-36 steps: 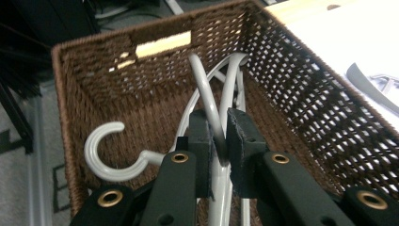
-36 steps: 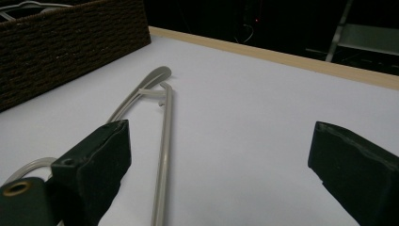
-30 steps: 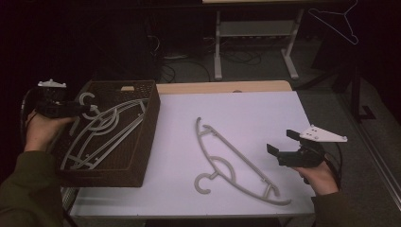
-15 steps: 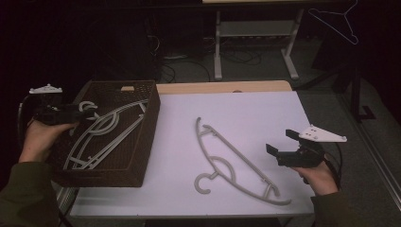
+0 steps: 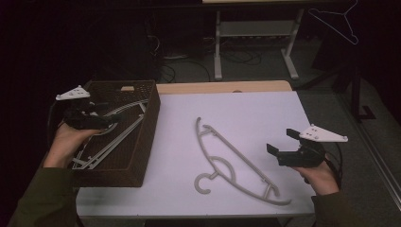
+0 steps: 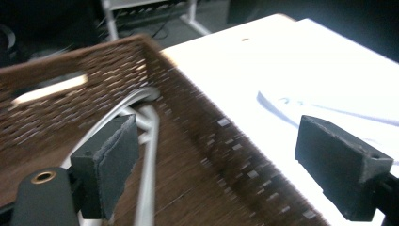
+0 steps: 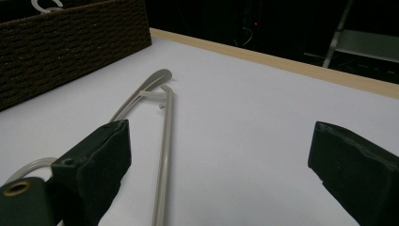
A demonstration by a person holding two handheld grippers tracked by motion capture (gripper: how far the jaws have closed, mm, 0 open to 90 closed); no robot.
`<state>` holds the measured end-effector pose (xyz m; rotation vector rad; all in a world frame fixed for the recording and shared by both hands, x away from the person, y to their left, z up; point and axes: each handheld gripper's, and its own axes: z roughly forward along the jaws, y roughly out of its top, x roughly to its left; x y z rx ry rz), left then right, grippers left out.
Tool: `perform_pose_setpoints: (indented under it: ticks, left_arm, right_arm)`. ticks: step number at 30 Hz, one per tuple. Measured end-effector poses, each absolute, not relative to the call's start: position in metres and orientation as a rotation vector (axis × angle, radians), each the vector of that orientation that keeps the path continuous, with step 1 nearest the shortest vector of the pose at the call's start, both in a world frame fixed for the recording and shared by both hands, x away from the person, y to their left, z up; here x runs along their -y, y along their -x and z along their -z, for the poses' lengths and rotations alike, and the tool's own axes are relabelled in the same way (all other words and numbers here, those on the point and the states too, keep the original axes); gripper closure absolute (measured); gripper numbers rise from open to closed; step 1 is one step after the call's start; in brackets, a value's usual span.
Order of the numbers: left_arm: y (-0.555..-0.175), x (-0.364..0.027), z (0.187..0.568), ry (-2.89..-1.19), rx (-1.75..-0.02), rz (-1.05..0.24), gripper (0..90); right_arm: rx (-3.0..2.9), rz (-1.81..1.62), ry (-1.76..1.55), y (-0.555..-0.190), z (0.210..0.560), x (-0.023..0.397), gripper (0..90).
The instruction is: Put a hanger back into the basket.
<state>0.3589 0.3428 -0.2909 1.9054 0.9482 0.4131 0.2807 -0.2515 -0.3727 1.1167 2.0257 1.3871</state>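
Note:
A brown wicker basket [image 5: 142, 142] stands on the left end of the white table [image 5: 265, 109] and holds light grey plastic hangers [image 5: 113, 137]. My left gripper [image 5: 109, 118] hovers open over the basket's left half, pointing right. In the left gripper view its fingers [image 6: 110, 165] stand wide apart over a hanger [image 6: 147, 141] and the basket wall [image 6: 211, 136]. Another grey hanger [image 5: 231, 163] lies flat mid-table. My right gripper [image 5: 283, 142] is held open at the table's right side, just right of that hanger [image 7: 164, 141], holding nothing.
Beyond the table's wooden far edge [image 5: 222, 87] stands a metal-legged frame [image 5: 255, 42] on a dark floor with cables. A thin wire hanger [image 5: 333, 21] hangs at the upper right. The basket side [image 7: 70, 42] rises at the left in the right gripper view.
My left gripper drew back left from the hanger hook in the basket, then shifted right over the basket. The right gripper and the table hanger have stayed put.

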Motion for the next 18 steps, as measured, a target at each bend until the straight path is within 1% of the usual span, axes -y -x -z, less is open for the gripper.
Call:
perform_pose_setpoints:
  ticks: [14,18]
  left_arm:
    - [-0.344,-0.262,0.307,-1.901,-0.775,-0.305,13.7]
    - [-0.339,-0.239,0.314,-1.896,-0.74,-0.284,13.7]
  right_arm:
    - [-2.072,-1.359,-1.101,-0.278,0.373,0.246,7.0]
    - [-2.116,-1.329,-1.093,-0.274,0.373,0.243,9.5]
